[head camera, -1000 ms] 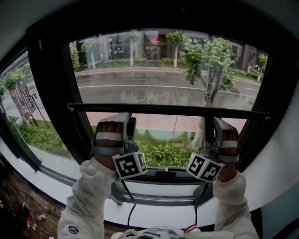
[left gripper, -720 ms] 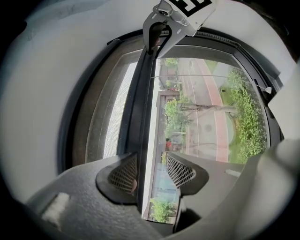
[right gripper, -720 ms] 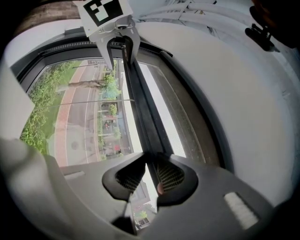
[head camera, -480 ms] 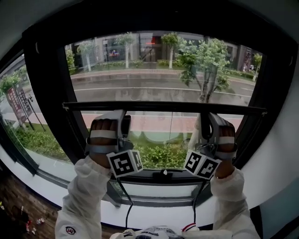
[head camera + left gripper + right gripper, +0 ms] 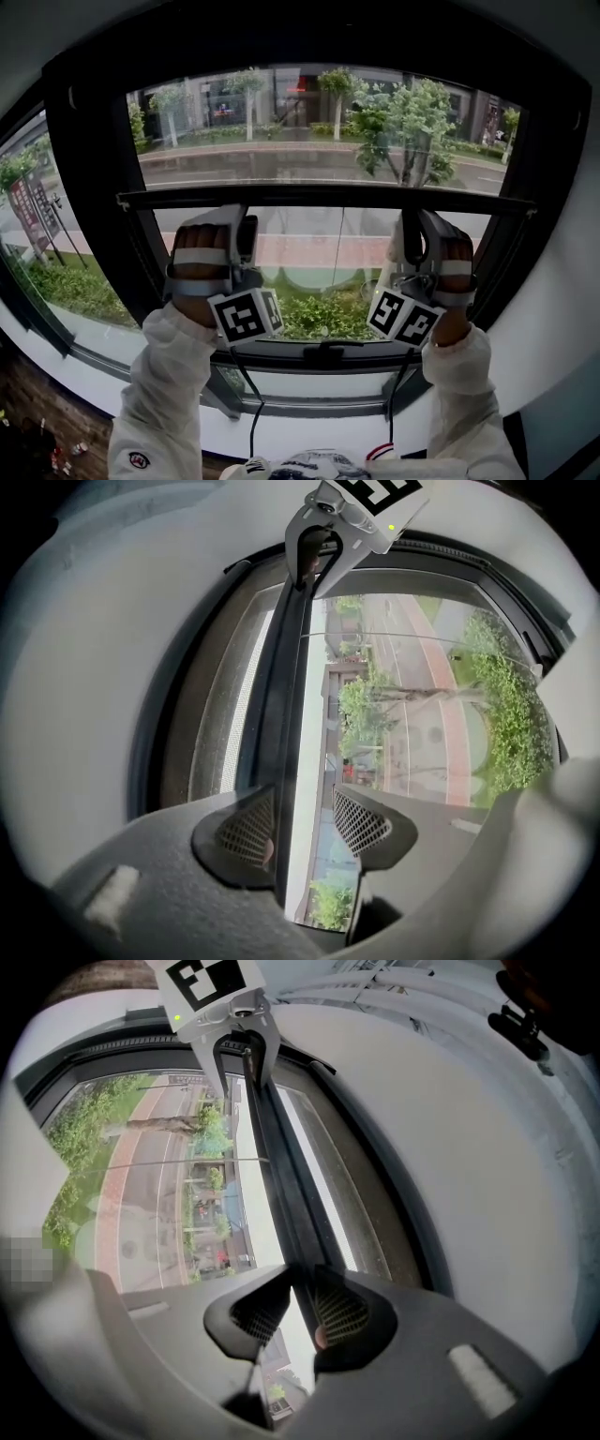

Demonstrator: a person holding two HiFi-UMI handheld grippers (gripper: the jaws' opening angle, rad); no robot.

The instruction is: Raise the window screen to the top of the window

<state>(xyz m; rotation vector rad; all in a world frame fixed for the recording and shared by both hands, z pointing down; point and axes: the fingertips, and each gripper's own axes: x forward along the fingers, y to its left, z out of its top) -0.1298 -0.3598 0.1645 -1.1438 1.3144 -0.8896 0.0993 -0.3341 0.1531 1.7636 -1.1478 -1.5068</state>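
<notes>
Black metal: the screen bar (image 5: 319,198) lies level across the window, roughly mid-height and well below the top frame (image 5: 309,47), so we judge the raise only partly done.

Left first. The left gripper (image 5: 246,223) is turned on its side so its jaws straddle the bar, one above and one below. We read it as unclenched: one pad (image 5: 246,829) sits against the bar, but street shows between the bar and the other pad (image 5: 361,822). Likely it is there to steady that side, not to pinch.

Centre: a thin line, maybe a pull cord (image 5: 343,246), hangs below the bar, untouched.

Right: the right gripper (image 5: 412,230), turned the same way, is clenched on the bar, with its pad (image 5: 342,1314) tight against it. We take this as the carrying grip.

The two sit well apart, either side of the middle. That spacing should keep the bar level and stop it jamming in the side tracks on the way up.
</notes>
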